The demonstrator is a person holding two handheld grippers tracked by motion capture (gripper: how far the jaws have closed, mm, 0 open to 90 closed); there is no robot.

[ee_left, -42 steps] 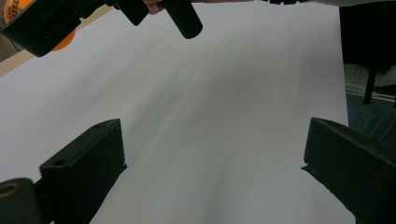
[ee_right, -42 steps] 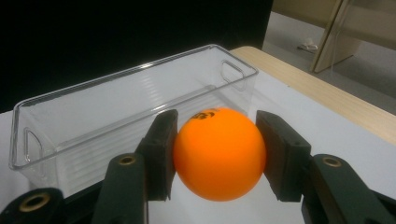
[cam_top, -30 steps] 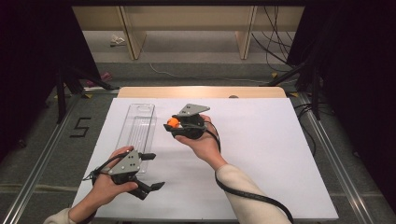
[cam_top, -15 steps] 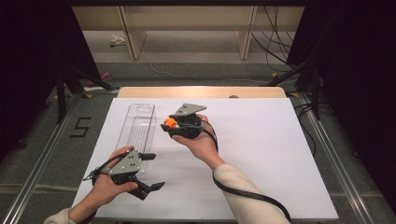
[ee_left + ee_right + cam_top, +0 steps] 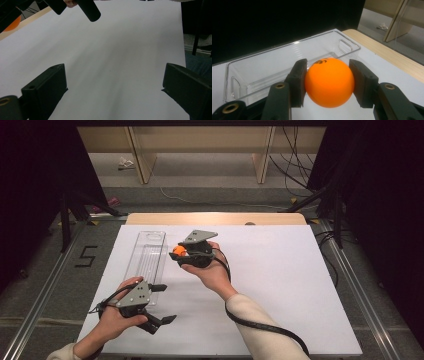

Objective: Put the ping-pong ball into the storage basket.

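White table [image 5: 280,285] bears a clear tray [image 5: 146,262]. Right gripper [image 5: 181,253] clamps a glossy orange ball [image 5: 329,82], black print at its twelve o'clock; left gripper [image 5: 161,304] gapes empty.

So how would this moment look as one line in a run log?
right tongs: shut on orange ball | left tongs: open, nothing between | clear tray: beyond ball

Right gripper [image 5: 179,254] held right of the clear tray [image 5: 148,256], jaws pointing left toward it, clamped on an orange ball [image 5: 329,82]. Left gripper [image 5: 162,303] sits at the tray's near end, jaws spread wide with nothing between, pointing right. Both forearms enter from the near edge.
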